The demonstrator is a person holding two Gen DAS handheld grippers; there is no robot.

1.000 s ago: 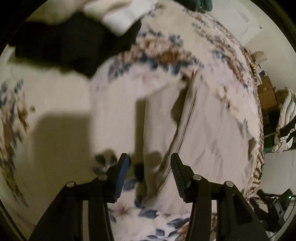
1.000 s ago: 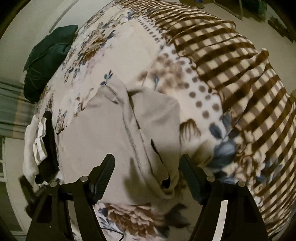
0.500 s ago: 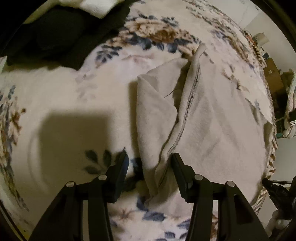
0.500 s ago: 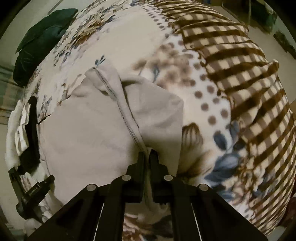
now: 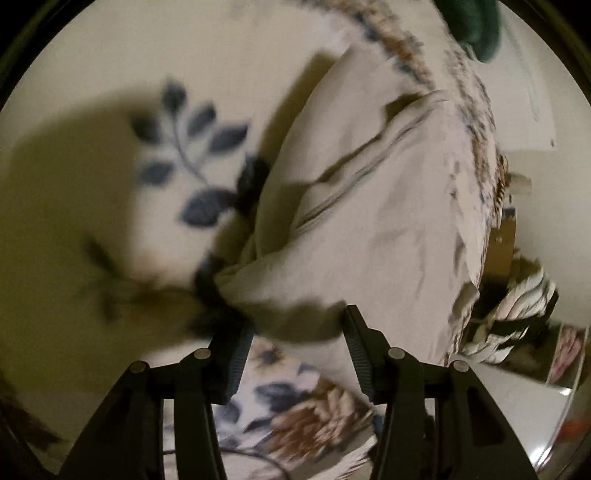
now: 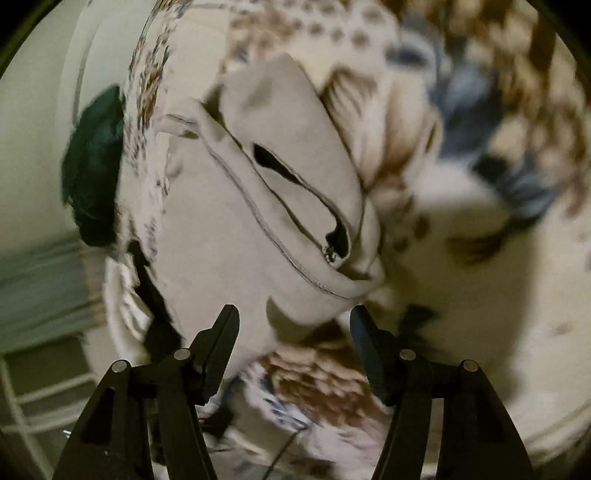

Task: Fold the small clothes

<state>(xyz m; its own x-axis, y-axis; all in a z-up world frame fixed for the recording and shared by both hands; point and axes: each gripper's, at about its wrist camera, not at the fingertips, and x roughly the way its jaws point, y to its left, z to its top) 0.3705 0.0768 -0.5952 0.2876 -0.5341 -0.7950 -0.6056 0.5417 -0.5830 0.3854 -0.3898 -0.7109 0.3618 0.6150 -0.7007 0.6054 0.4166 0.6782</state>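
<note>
A beige garment (image 5: 369, 221) with a stitched seam lies rumpled on the floral blanket (image 5: 207, 74). My left gripper (image 5: 297, 321) hangs low over its near corner with the jaws apart. The cloth's edge lies just ahead, between the tips, and the pads do not press it. In the right wrist view the garment (image 6: 221, 221) shows a folded hem and a dark slit-like opening. My right gripper (image 6: 293, 310) is opening. The rounded folded corner sits between its tips, loose. The picture is blurred by motion.
A dark green cushion (image 6: 94, 166) lies at the far side of the bed, also in the left view (image 5: 476, 29). Black and white clothes (image 6: 147, 302) are piled left of the garment. Striped cloth (image 5: 517, 306) and a box (image 5: 498, 251) sit beyond the bed's edge.
Both grippers have dropped closer to the garment and rolled. The right gripper's jaws stood wide, then shut half a second ago, and now stand apart again. The left jaws keep the same gap.
</note>
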